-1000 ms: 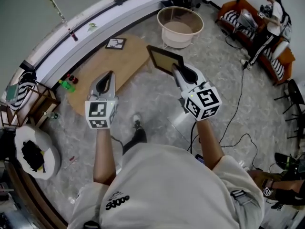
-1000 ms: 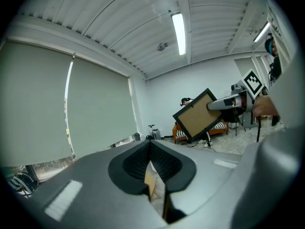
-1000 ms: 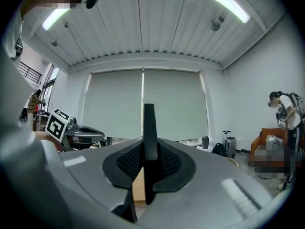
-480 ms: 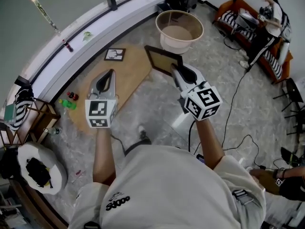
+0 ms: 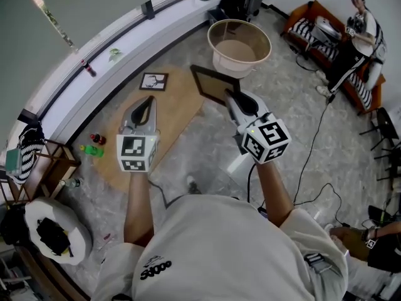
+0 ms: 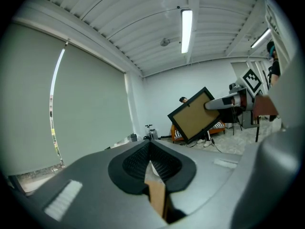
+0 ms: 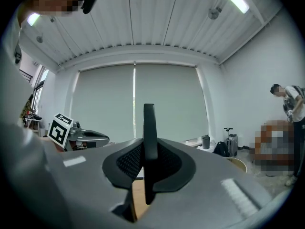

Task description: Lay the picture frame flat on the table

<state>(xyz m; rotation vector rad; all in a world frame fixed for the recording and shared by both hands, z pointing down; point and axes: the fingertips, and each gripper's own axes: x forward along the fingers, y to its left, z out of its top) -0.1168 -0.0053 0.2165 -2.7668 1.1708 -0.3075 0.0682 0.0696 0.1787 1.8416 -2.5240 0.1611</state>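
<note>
A picture frame with a dark border and brown backing hangs tilted in the air over the near right end of the low wooden table. My right gripper is shut on its lower edge. In the right gripper view the frame shows edge-on, standing between the pads. The left gripper view shows the frame at a distance, held by the other gripper. My left gripper hovers over the table's near edge, shut with nothing in it; its pads meet.
A small dark-framed picture lies flat at the table's far end. A round tub stands beyond the table. Bottles sit on the floor at left. A person stands by an orange sofa at far right. Cables cross the floor.
The view has shifted a little, so the table and tub sit slightly further right and lower. Both grippers keep their pose, and the frame stays held in the right one.
</note>
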